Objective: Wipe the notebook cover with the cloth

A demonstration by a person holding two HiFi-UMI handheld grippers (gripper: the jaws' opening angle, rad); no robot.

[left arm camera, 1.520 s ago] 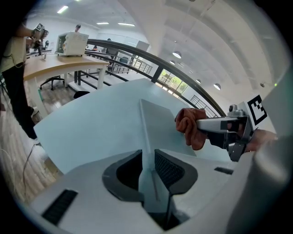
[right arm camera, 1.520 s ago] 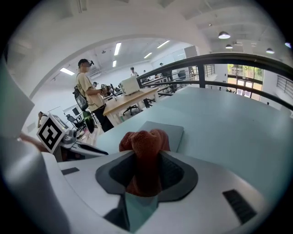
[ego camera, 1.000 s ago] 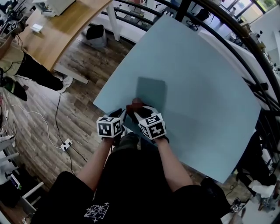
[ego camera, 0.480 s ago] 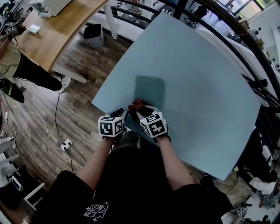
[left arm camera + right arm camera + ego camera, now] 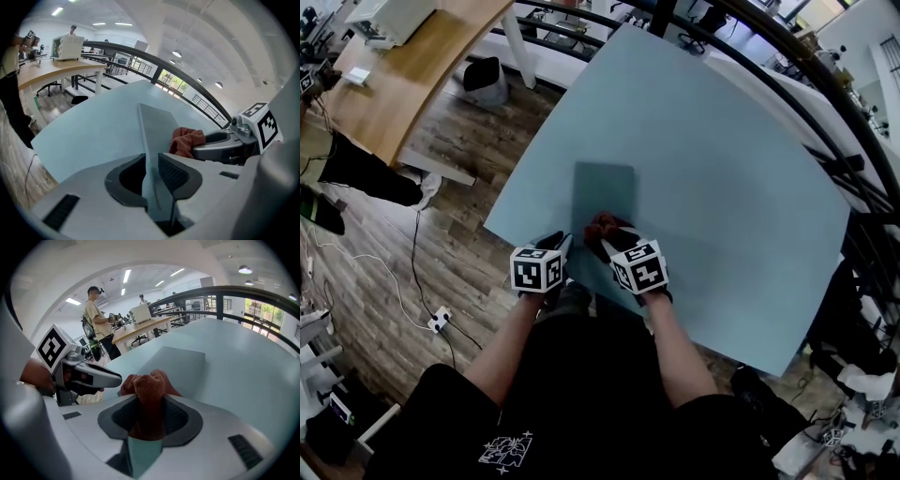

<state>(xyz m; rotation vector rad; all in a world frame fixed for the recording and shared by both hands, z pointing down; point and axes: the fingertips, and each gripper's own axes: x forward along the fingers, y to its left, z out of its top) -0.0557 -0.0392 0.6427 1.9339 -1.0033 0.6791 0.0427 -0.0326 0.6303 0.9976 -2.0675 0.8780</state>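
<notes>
A teal notebook [image 5: 603, 192] lies flat on the pale blue table [image 5: 722, 169], a little ahead of both grippers. My right gripper [image 5: 609, 236] is shut on a bunched rust-red cloth [image 5: 604, 225], which rests at the notebook's near edge. In the right gripper view the cloth [image 5: 147, 385] fills the jaws of that gripper [image 5: 150, 409], with the notebook [image 5: 180, 363] just beyond. My left gripper [image 5: 562, 244] sits at the notebook's near left corner. In the left gripper view its jaws [image 5: 151, 161] are closed on the notebook's edge [image 5: 159, 124], and the cloth [image 5: 186, 140] is to the right.
The table's near edge runs just under the grippers, with wood floor [image 5: 441, 216] to the left. A wooden desk [image 5: 403, 66] stands at the upper left, with a person [image 5: 96, 317] beside it. A black railing [image 5: 825, 103] curves round the far right. Cables and a power strip [image 5: 439, 321] lie on the floor.
My right gripper has carried the cloth slightly to the right along the notebook's near edge. The left gripper has stayed at the corner. The head view has shifted a little.
</notes>
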